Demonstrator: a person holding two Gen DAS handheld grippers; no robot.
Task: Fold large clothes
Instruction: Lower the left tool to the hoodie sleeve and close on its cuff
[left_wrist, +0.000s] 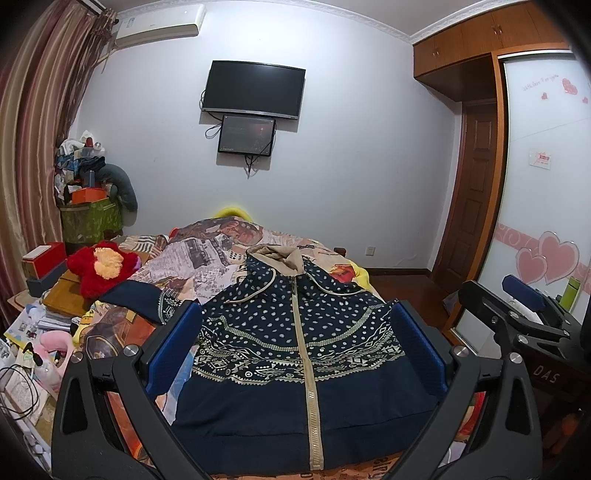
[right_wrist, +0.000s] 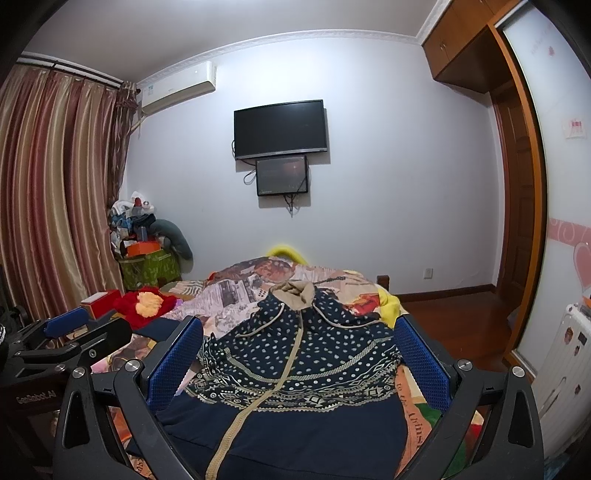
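A navy hooded jacket (left_wrist: 295, 354) with white dots, patterned bands and a beige zipper lies face up on the bed, hem toward me, beige hood at the far end. One sleeve (left_wrist: 136, 299) stretches out to the left. My left gripper (left_wrist: 295, 332) is open and empty above the hem. My right gripper (right_wrist: 299, 350) is open and empty over the jacket (right_wrist: 295, 369), to the right of the left one. The right gripper also shows in the left wrist view (left_wrist: 517, 299); the left gripper also shows in the right wrist view (right_wrist: 70, 325).
The bed has a patterned cover (left_wrist: 207, 251). A red plush toy (left_wrist: 99, 266) lies at its left. Books and clutter (left_wrist: 33, 332) sit on the left side. A wardrobe (left_wrist: 546, 184) and door stand at right. A TV (left_wrist: 255, 88) hangs on the far wall.
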